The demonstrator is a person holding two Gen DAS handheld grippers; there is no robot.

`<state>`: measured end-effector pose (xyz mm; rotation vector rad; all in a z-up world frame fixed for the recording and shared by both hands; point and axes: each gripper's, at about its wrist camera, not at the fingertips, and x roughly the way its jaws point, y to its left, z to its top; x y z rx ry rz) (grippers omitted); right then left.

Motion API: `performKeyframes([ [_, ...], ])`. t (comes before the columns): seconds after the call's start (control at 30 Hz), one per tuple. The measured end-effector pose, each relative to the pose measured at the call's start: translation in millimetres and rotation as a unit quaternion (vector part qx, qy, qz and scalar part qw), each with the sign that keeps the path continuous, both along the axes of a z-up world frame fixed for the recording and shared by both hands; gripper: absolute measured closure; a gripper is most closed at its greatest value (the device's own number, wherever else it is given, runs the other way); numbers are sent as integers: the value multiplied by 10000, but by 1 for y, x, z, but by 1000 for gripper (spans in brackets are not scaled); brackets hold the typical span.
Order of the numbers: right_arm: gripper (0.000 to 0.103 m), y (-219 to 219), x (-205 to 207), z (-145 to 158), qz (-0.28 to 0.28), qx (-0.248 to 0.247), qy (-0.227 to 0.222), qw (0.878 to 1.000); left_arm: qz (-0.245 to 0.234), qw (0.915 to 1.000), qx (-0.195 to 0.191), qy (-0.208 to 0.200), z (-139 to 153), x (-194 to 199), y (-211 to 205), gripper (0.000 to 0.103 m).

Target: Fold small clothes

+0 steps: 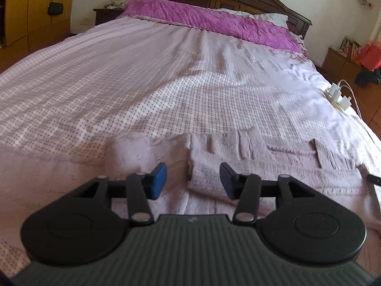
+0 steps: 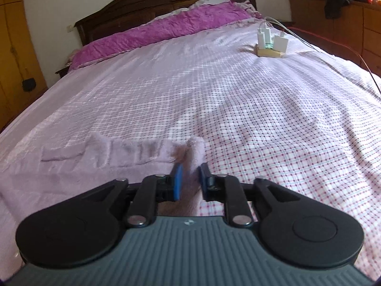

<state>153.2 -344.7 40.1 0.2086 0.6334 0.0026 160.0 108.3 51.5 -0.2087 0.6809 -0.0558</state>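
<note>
Left wrist view: left gripper (image 1: 192,181) hangs with jaws spread wide, gripping nothing, just above the pale lilac garment (image 1: 238,164).
Garment: lies flat on the checked bedspread (image 1: 142,83), a rolled fold between the left fingers.
Right gripper (image 2: 190,183): jaws nearly closed, pinching a raised corner of the garment (image 2: 196,150).
Power strip (image 2: 270,45): far ahead, right of the right gripper.

Beyond the fuzzy lilac garment (image 1: 238,166), the checked bedspread (image 1: 142,83) lies flat and open up to the magenta pillow (image 1: 209,21). Right of the garment, a power strip with chargers (image 2: 270,45) and trailing cables (image 2: 333,45) obstruct the bed's edge.
</note>
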Motion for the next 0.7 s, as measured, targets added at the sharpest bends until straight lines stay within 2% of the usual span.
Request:
performKeyframes([
  [0.03, 65, 2, -6, 3, 72, -4, -5, 10000, -66, 10000, 1, 42, -2, -1, 0, 52],
  [0.1, 51, 6, -21, 8, 247, -23, -15, 9997, -219, 9997, -13, 102, -6, 0, 0, 52],
  [0.17, 46, 11, -36, 11, 405, -61, -5, 9992, -406, 9991, 3, 127, -9, 0, -2, 52],
  [0.33, 40, 23, -69, 14, 626, -59, 103, 9980, -690, 9976, 37, 67, -18, 3, -5, 52],
  [0.47, 37, 33, -90, 9, 698, -83, 165, 9974, -798, 9967, -156, -33, -24, 6, -4, 53],
  [0.5, 37, 35, -94, 8, 709, -118, 171, 9973, -819, 9964, -207, -50, -25, 6, -3, 55],
  [0.53, 36, 36, -96, 7, 729, -146, 175, 9971, -843, 9961, -247, -73, -24, 6, -2, 64],
  [0.57, 36, 38, -98, 5, 749, -168, 191, 9969, -887, 9955, -310, -76, -23, 6, -1, 86],
  [0.7, 35, 41, -101, 0, 769, -174, 288, 9965, -896, 9926, -815, 43, -6, 2, 6, 96],
])
